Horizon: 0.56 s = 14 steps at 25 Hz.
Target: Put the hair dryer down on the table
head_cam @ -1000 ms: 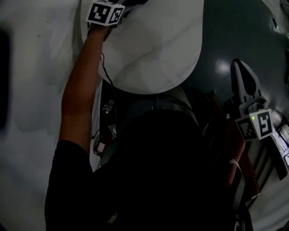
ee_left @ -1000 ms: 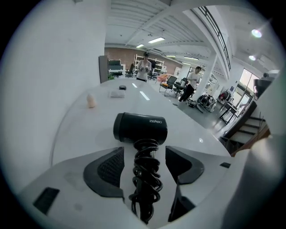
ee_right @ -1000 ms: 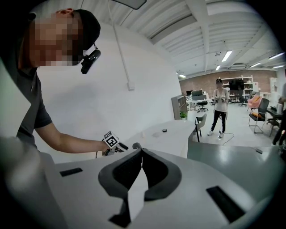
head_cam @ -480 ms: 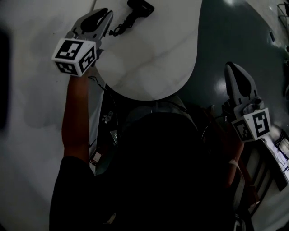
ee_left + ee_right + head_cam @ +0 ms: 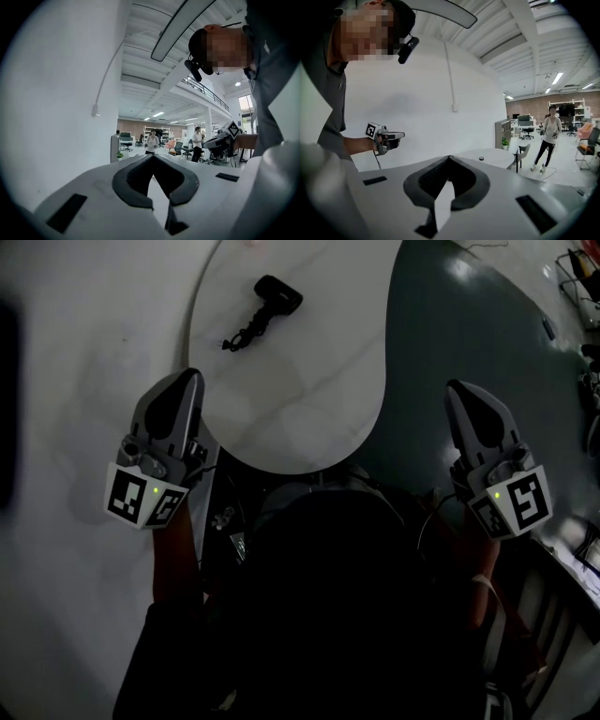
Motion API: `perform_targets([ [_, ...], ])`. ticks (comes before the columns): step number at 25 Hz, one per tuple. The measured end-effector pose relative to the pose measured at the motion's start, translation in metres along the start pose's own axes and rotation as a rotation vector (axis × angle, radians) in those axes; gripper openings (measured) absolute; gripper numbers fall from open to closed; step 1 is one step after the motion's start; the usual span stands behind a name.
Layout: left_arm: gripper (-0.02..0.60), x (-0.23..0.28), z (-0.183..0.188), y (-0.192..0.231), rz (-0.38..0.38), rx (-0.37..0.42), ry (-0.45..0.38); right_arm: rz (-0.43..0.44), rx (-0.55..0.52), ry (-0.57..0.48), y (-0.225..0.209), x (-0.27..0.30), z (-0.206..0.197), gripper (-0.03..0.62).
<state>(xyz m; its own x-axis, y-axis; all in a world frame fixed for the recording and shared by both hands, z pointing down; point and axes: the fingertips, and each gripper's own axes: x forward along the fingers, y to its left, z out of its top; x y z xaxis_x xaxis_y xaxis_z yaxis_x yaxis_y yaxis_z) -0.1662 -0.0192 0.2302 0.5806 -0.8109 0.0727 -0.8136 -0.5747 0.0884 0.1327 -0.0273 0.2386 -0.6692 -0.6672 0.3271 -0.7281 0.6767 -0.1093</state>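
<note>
The black hair dryer [image 5: 277, 294] lies on the white round table [image 5: 319, 399] toward its far side, its coiled cord [image 5: 240, 334] trailing beside it. My left gripper [image 5: 190, 377] hangs at the table's near left edge, well short of the dryer, shut with nothing in it. In the left gripper view its jaws [image 5: 152, 157] meet at the tips and point out into the room. My right gripper [image 5: 456, 388] is off the table's right side over the dark floor, shut and empty [image 5: 449, 158]. Each gripper shows in the other's view, the right gripper [image 5: 226, 138] and the left gripper [image 5: 388, 137].
Dark floor [image 5: 487, 324] lies to the right of the table, pale floor [image 5: 75, 381] to the left. Cables and gear sit at the right edge [image 5: 577, 268]. People [image 5: 151, 142] [image 5: 549, 136] stand far off in the hall, and a small round table [image 5: 487, 158] with a chair is there too.
The left gripper drew back from the far side of the table to its near edge and its jaws closed empty. The hair dryer stays on the table. The right gripper barely moved.
</note>
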Motion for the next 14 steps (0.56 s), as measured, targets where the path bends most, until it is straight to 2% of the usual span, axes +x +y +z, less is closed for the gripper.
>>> perform_targets([
  [4,0.005,-0.008,0.004,-0.022,-0.007,-0.022,-0.042,0.009,-0.021,-0.038,0.005,-0.004,0.004,0.006],
  [7,0.005,-0.005,0.024,-0.046,-0.022,-0.015,-0.064,0.015,-0.050,-0.062,0.000,-0.022,0.017,0.006],
  [10,0.005,-0.006,0.048,-0.072,-0.023,0.012,-0.050,0.013,-0.066,-0.084,-0.006,-0.049,0.039,0.006],
  [14,0.005,-0.012,0.049,-0.089,-0.026,-0.007,-0.037,0.009,-0.054,-0.051,-0.010,-0.069,0.033,0.006],
])
